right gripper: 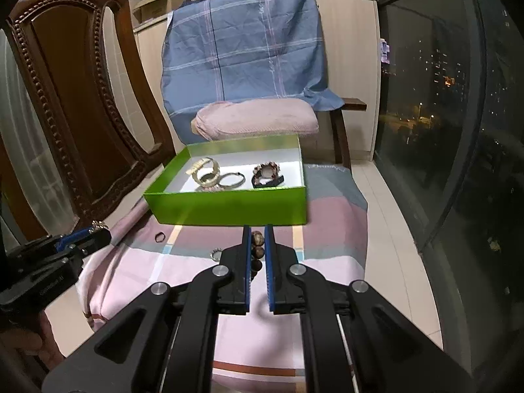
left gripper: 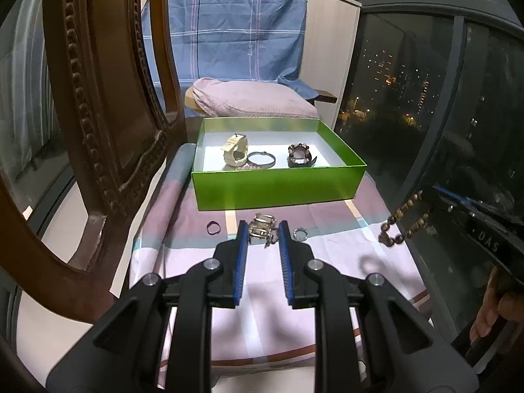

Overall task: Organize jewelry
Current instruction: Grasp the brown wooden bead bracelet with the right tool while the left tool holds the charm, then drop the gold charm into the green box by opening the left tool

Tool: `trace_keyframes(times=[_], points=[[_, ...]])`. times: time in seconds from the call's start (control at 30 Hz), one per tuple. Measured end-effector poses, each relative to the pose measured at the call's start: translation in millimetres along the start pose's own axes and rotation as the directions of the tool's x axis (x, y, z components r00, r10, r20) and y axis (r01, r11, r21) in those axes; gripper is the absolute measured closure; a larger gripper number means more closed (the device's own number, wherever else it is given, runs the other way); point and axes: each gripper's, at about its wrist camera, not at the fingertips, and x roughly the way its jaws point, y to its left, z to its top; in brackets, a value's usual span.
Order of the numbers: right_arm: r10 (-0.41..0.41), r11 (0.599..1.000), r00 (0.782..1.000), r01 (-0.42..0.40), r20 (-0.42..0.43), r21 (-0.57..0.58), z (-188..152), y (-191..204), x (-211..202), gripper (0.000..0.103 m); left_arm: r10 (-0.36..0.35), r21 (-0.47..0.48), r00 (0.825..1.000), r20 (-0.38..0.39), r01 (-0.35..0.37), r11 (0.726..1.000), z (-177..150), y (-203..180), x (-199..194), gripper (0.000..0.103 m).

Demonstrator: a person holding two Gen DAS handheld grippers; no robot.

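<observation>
Left wrist view: the left gripper is clamped on a silvery metal bracelet at centre frame, below the green cardboard box.

Right wrist view: the right gripper pinches a brown wooden bead strand at lower centre; the dangling beads could slip or snag on the box rim.

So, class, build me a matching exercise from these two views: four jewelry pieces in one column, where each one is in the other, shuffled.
1. cream watch
2. wooden bead bracelet
3. dark ring
4. silver watch

A. between the right gripper's jaws
B. loose on the cloth
C. inside the green box
D. between the left gripper's jaws

Pairs: 1-C, 2-A, 3-B, 4-D
</observation>
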Motion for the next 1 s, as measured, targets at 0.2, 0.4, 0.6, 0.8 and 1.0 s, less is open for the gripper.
trace_keyframes(times=[0.2,0.4,0.6,0.8,1.0], points=[[-0.003,1.0,1.0,0.003,-0.019,0.009,-5,-3,5,0.095,0.004,0.006,1.0,-0.014,-0.003,1.0,0,-2,7,0.084],[0.006,1.0,1.0,-0.005,-0.021,0.014,-5,-6,3,0.095,0.008,0.004,1.0,-0.019,-0.008,1.0,0,-1,9,0.084],[0.014,1.0,1.0,-0.014,-0.027,0.009,-6,-5,5,0.095,0.012,0.006,1.0,-0.027,-0.012,1.0,-2,-2,13,0.084],[0.029,0.999,0.999,-0.029,-0.036,0.016,-6,-8,7,0.095,0.016,0.014,0.999,-0.044,-0.016,1.0,-4,-4,17,0.084],[0.041,0.998,0.998,-0.04,-0.04,0.04,-6,-14,9,0.095,0.021,0.016,0.997,-0.071,-0.02,1.0,-8,-4,23,0.084]])
